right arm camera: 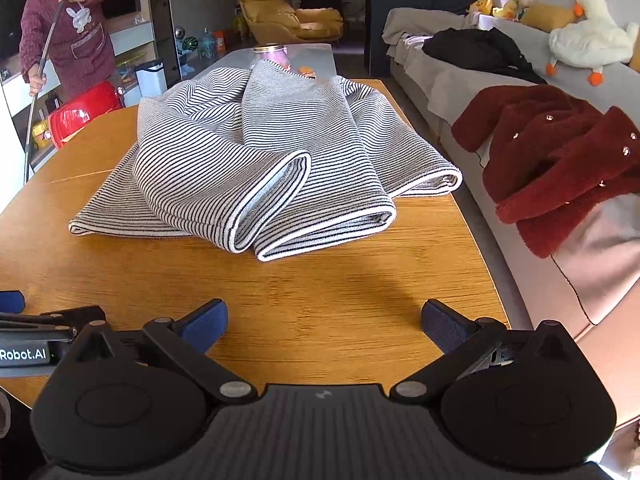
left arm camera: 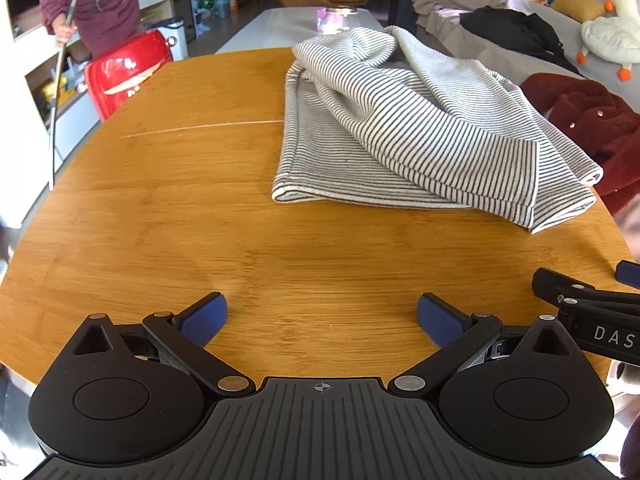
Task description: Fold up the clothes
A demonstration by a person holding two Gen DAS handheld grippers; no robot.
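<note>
1. Left gripper [left arm camera: 322, 318]: jaws spread to their widest, nothing between the blue pads, only bare table [left arm camera: 160, 208] beneath them. Tilted down toward the wood, holding and touching nothing.

2. Garment [left arm camera: 408, 128]: a grey-and-white striped piece, rumpled and loosely doubled over itself, lying on the table's far right part in the left view. From the left jaws it lies ahead and to the right, well apart. Its near hem runs roughly across the view, and its length appears to run away from the grippers toward the table's far end.

3. Right gripper [right arm camera: 324, 322]: jaws likewise spread to their widest, empty, over bare wood. Its finger shows at the right edge of the left view [left arm camera: 568, 292], just beside the left gripper.

4. Garment from the right view [right arm camera: 256, 160]: ahead and a little left of centre, its two rolled near folds pointing at the jaws. By my judgement the right gripper is the nearer, since the cloth lies almost straight before it.

5. Coat [right arm camera: 560, 160]: dark red, fleecy, draped on the sofa [right arm camera: 460, 80] to the right of the table, off the work surface.

6. Judgement: folding has not begun. The coming move likely turns on both grippers travelling forward to the near hem, the left also shifting rightward, to spread the cloth flat first.
</note>
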